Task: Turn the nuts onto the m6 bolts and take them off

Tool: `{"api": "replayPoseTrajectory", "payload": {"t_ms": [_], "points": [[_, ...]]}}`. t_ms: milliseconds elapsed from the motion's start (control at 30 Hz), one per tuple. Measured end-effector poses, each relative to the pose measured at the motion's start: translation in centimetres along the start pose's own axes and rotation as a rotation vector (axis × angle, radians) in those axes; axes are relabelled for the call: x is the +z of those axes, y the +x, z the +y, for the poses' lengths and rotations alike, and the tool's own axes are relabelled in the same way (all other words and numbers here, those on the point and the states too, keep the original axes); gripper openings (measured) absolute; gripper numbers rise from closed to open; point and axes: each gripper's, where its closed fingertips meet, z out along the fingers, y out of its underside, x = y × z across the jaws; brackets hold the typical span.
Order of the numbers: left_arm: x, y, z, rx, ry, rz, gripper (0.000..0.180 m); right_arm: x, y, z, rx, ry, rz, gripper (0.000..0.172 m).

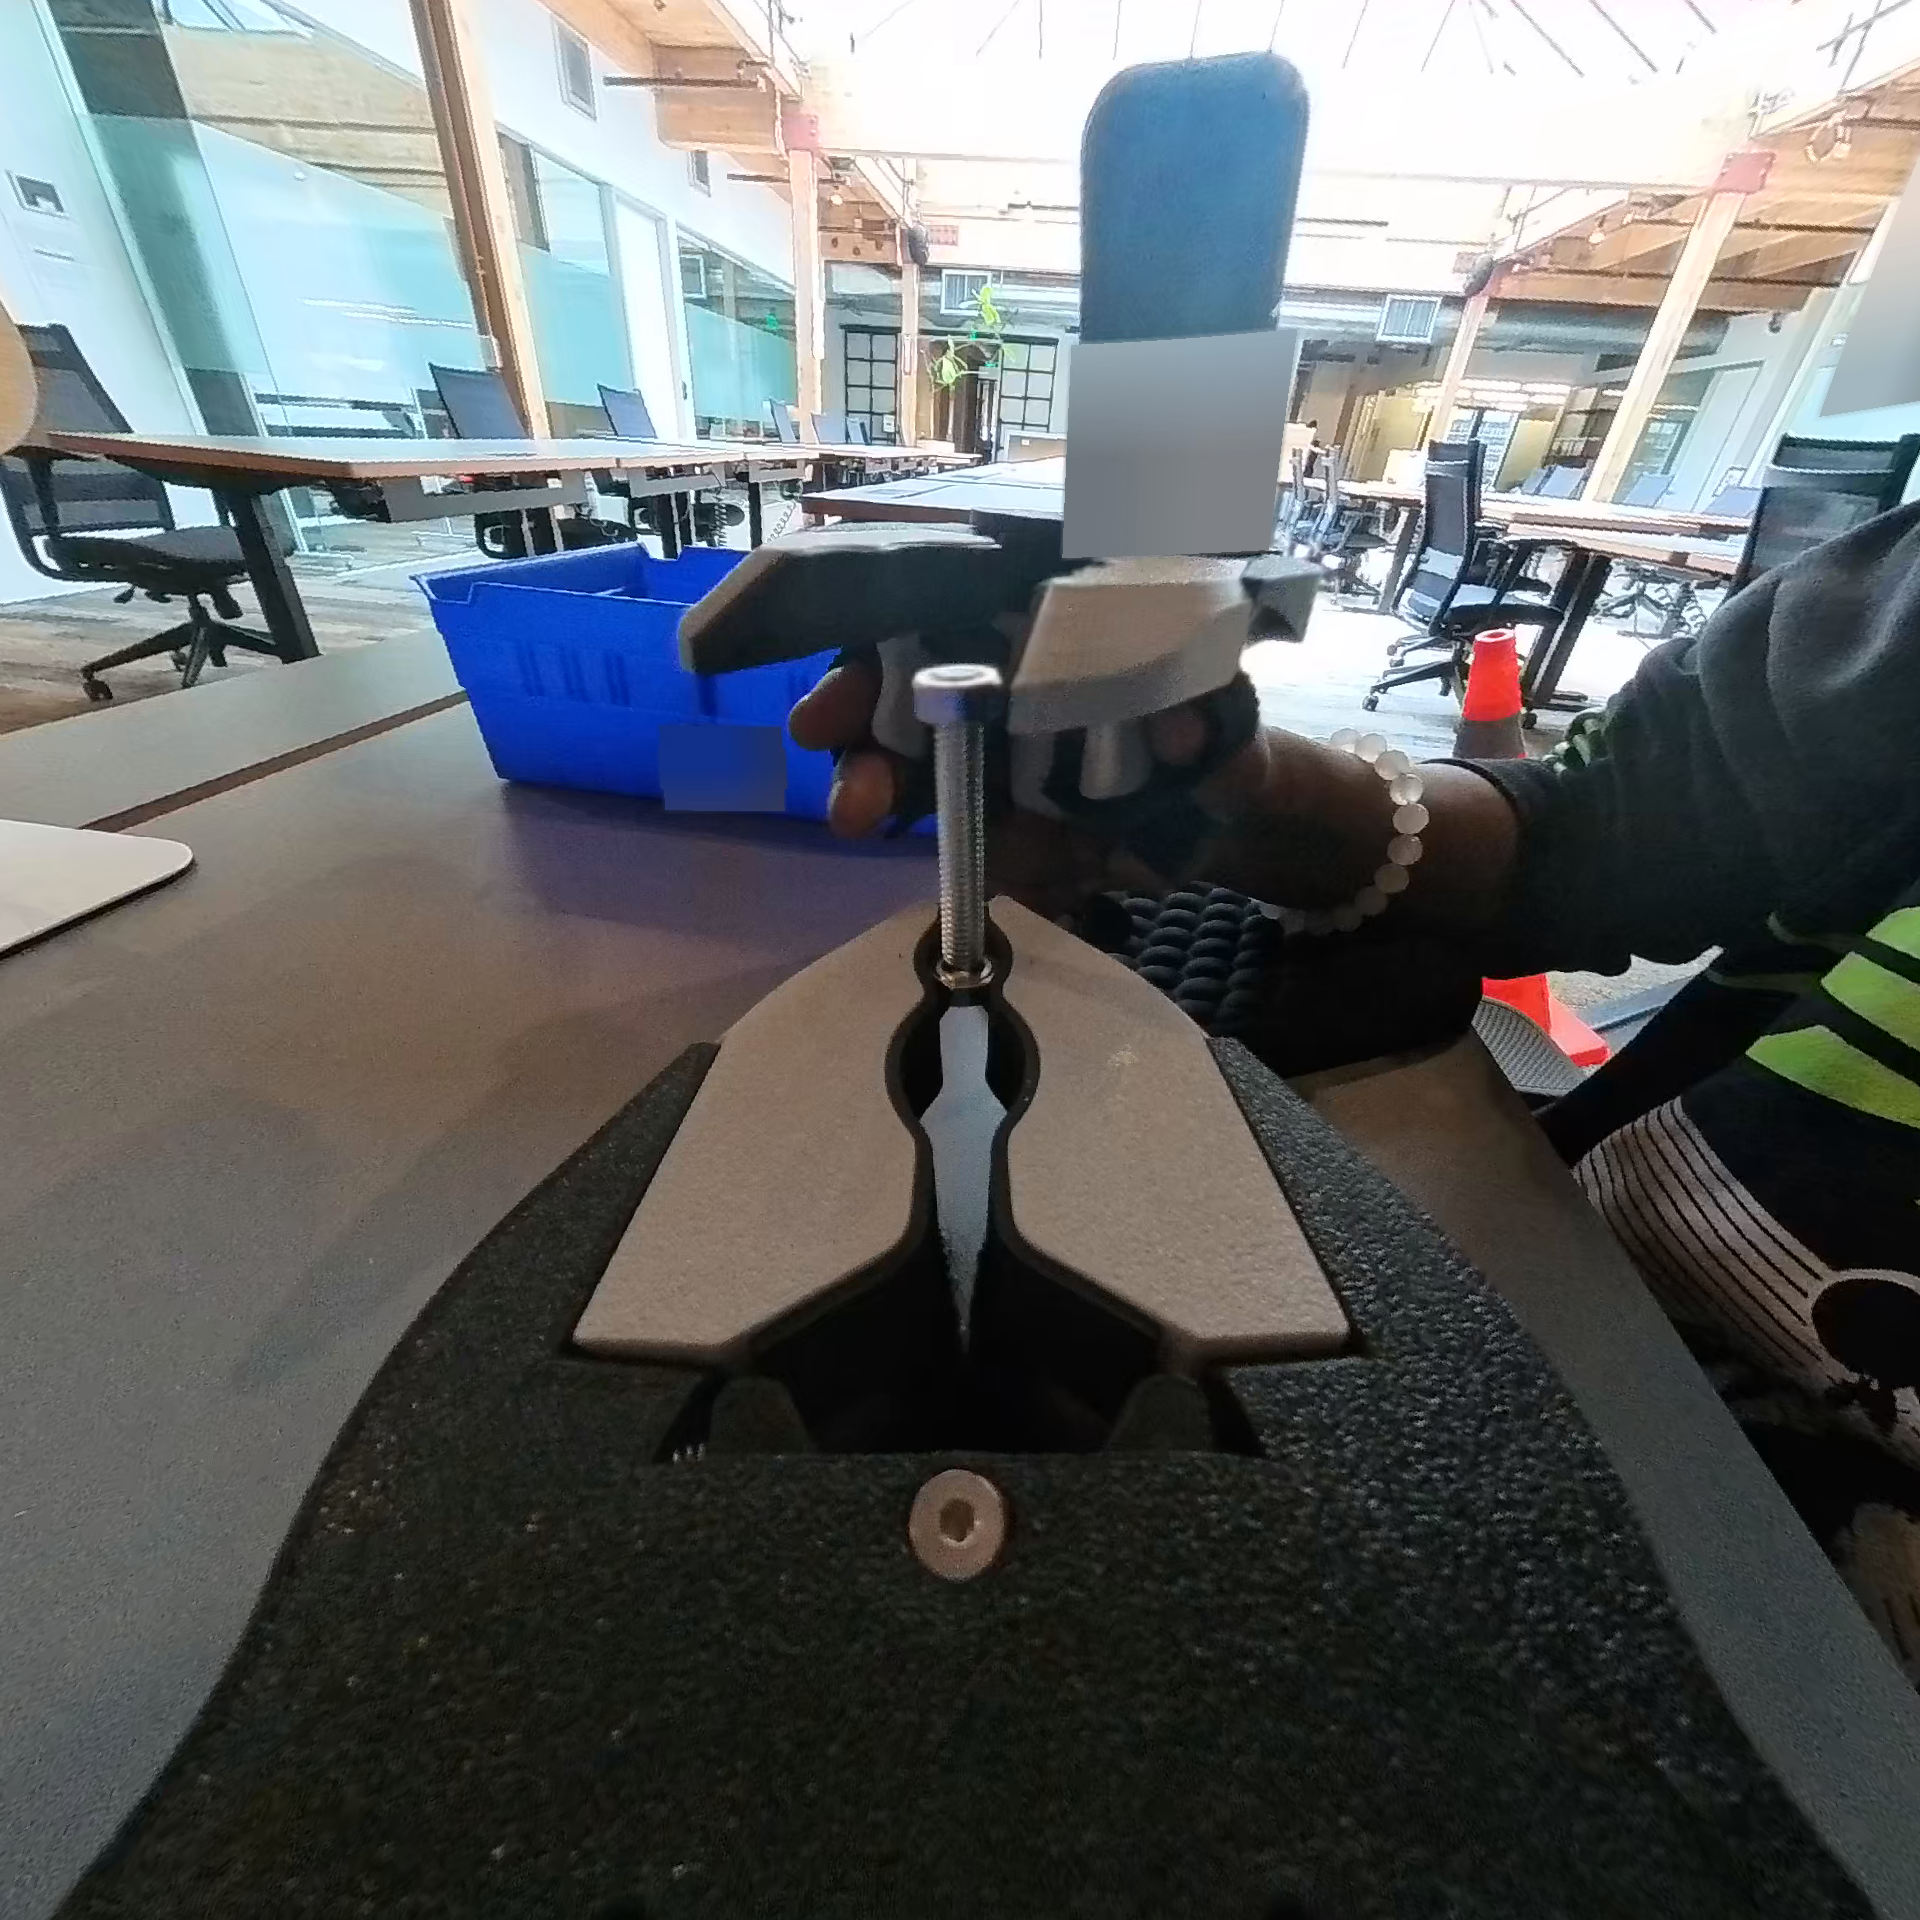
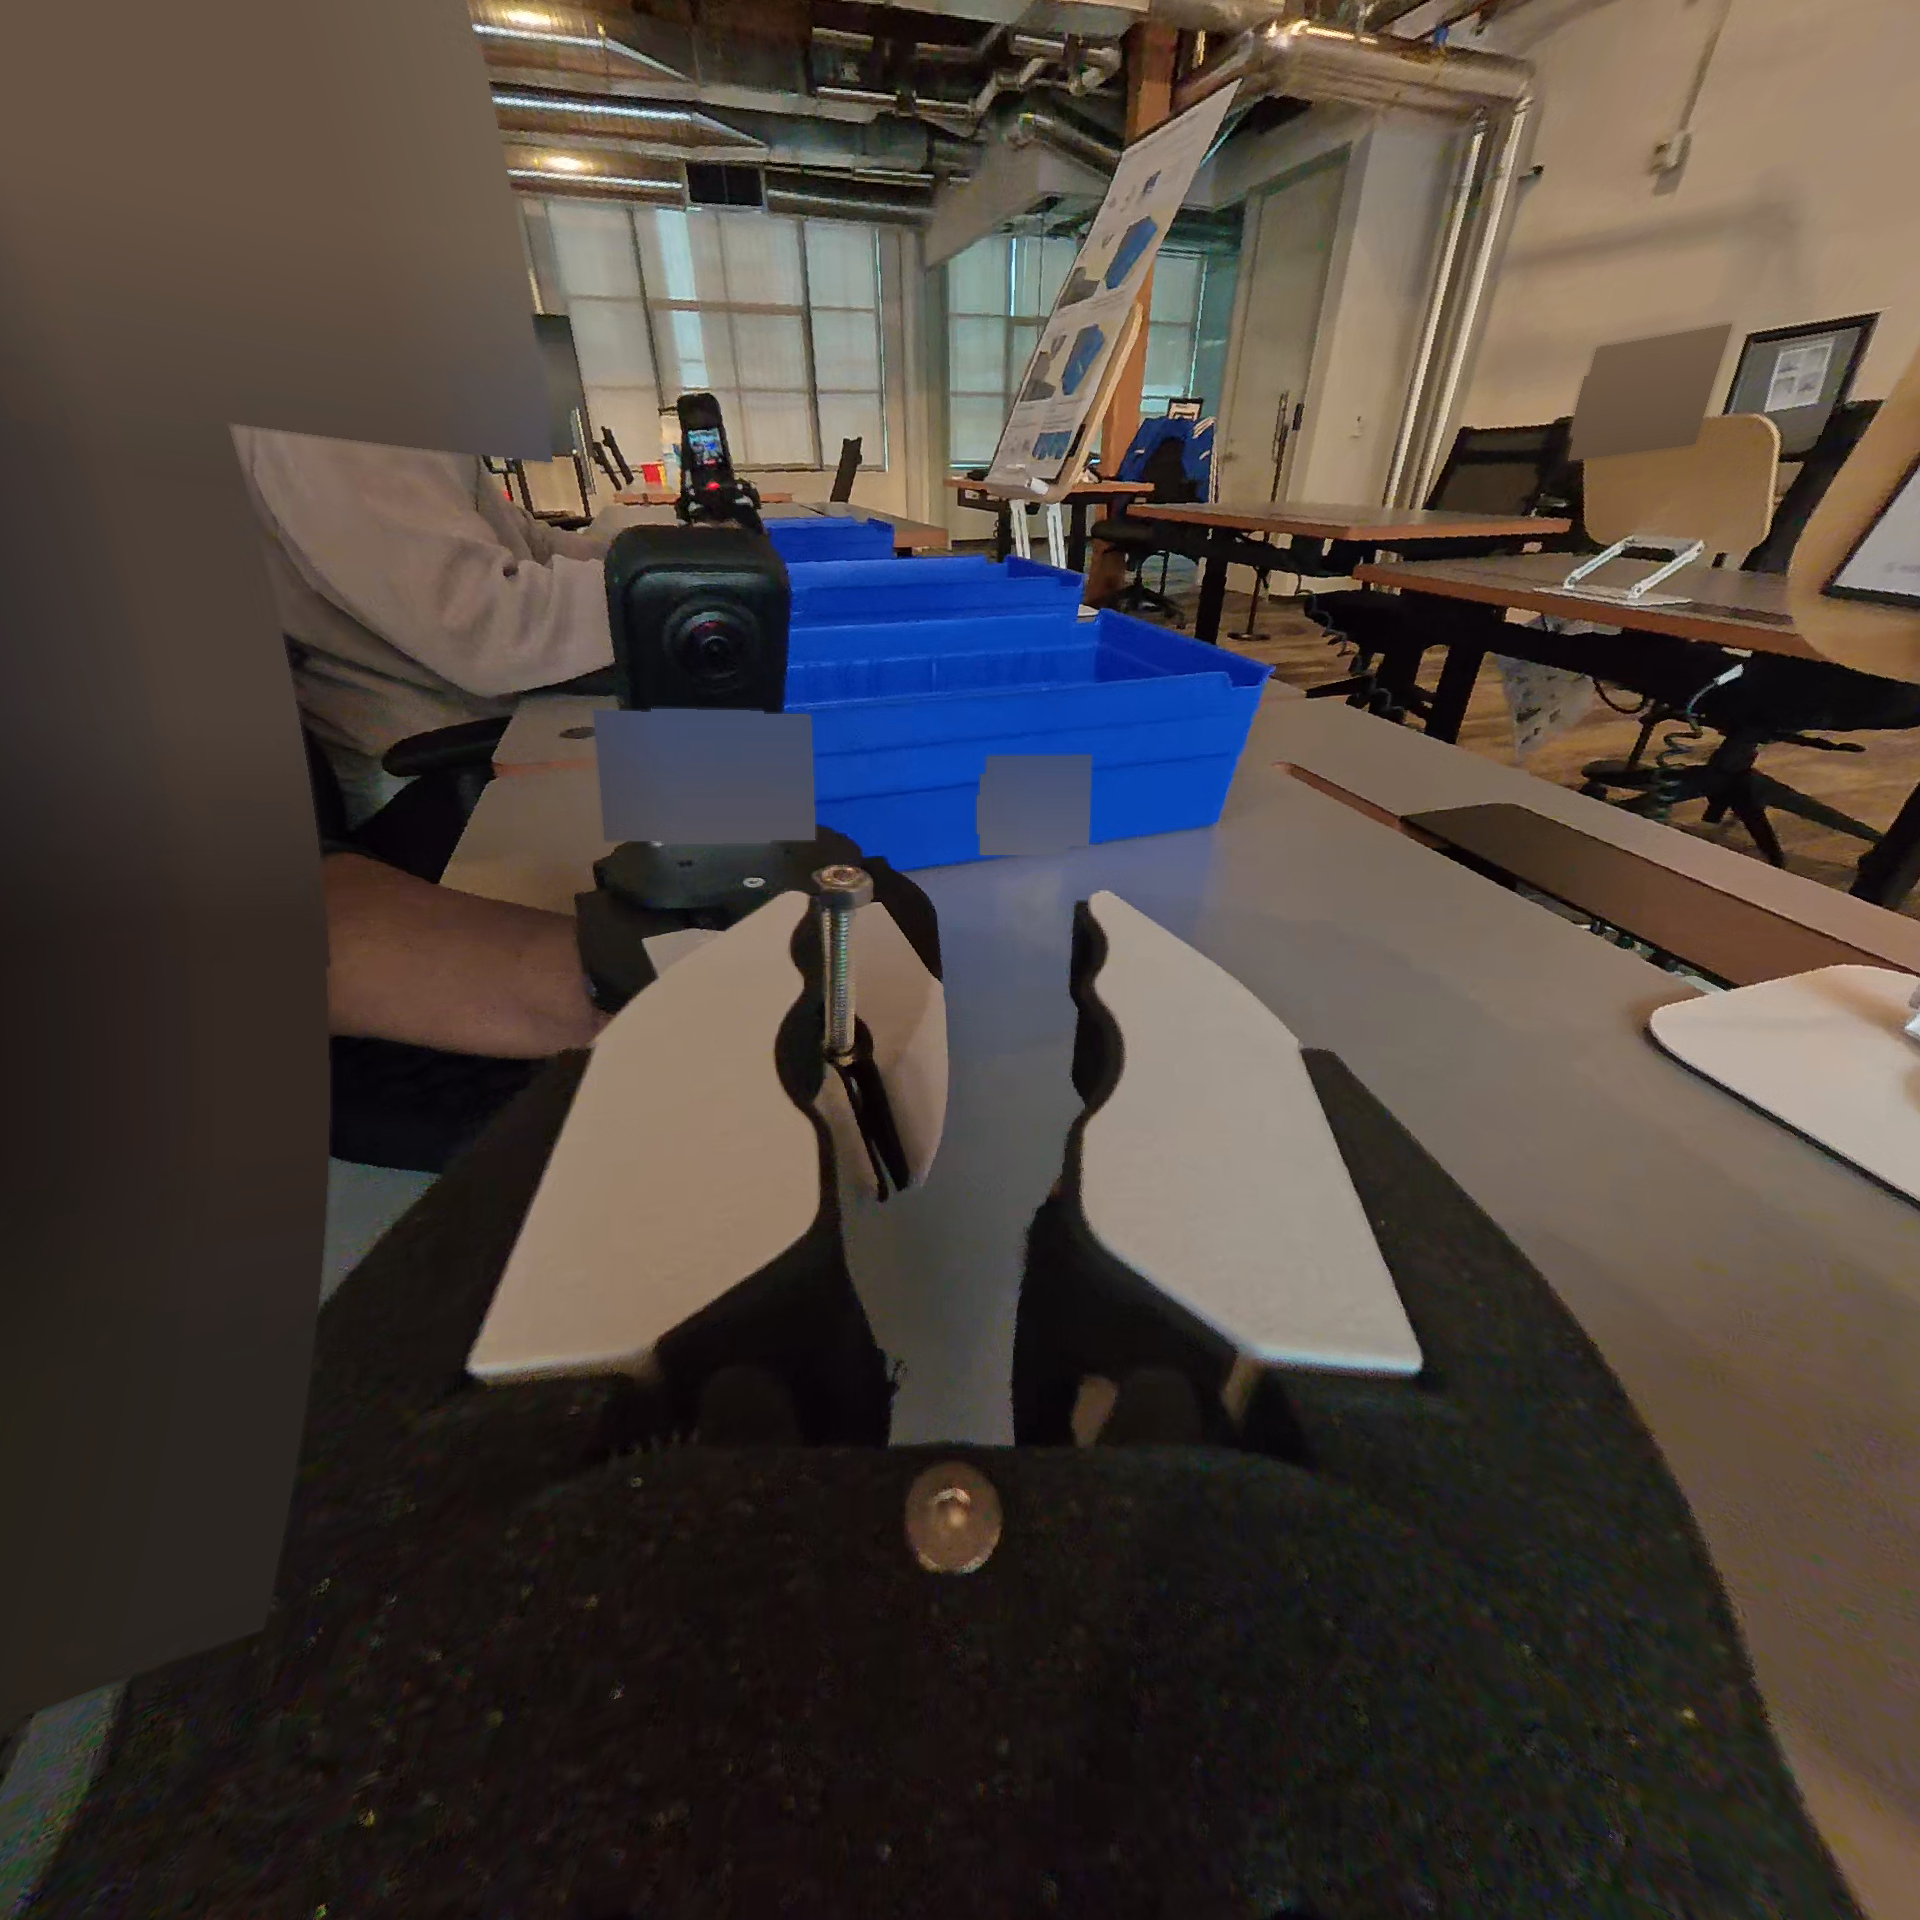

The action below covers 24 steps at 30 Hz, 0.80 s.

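Note:
My left gripper (image 1: 964, 940) is shut on a small nut (image 1: 964, 971) seated in the notch at its fingertips. A silver M6 bolt (image 1: 961, 821) stands upright in the nut, head up. My right gripper (image 2: 945, 920) is open and holds nothing. The bolt (image 2: 840, 966) stands between its fingers, close against the left fingertip (image 2: 727, 997) and clear of the far pad. In the left wrist view the right gripper (image 1: 935, 649) comes in from behind, fingers spread at the bolt's head. The left gripper (image 2: 862, 1049) points toward me in the right wrist view.
A blue bin (image 1: 582, 665) sits on the grey table (image 1: 312, 1039) behind the grippers; it also shows in the right wrist view (image 2: 1039, 727). A white pad (image 2: 1787, 1049) and a black slab (image 2: 1621, 862) lie to the right. An orange cone (image 1: 1496, 675) stands on the floor. My right fingertips sit around 5 cm from my left ones.

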Motion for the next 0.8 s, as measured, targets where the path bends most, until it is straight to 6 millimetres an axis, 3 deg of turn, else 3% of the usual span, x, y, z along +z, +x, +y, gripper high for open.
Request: {"api": "replayPoseTrajectory", "payload": {"t_ms": [100, 267, 367, 567, 700, 800], "points": [[-0.02, -0.03, -0.02, -0.001, 0.002, -0.001, 0.003, -0.37, 0.48, -0.36, 0.023, 0.023, 0.012, 0.034], [0.0, 0.0, 0.0, 0.001, 0.0, 0.002, 0.003, 0.07, -0.11, 0.05, -0.005, -0.004, -0.001, 0.047], [-0.01, -0.02, -0.02, 0.0, 0.002, 0.001, 0.003, -0.29, 0.48, -0.24, 0.012, 0.016, 0.02, 0.033], [0.03, 0.04, 0.04, 0.004, -0.002, 0.003, 0.003, 0.12, -0.14, -0.02, 0.004, -0.003, -0.002, 0.055], [-0.01, 0.02, 0.0, 0.001, 0.001, 0.004, 0.003, -0.3, 0.71, -0.26, 0.022, 0.014, 0.03, 0.04], [0.01, 0.02, 0.03, 0.001, -0.001, 0.004, 0.003, -0.43, 0.58, -0.54, 0.033, 0.029, 0.014, 0.043]]}}
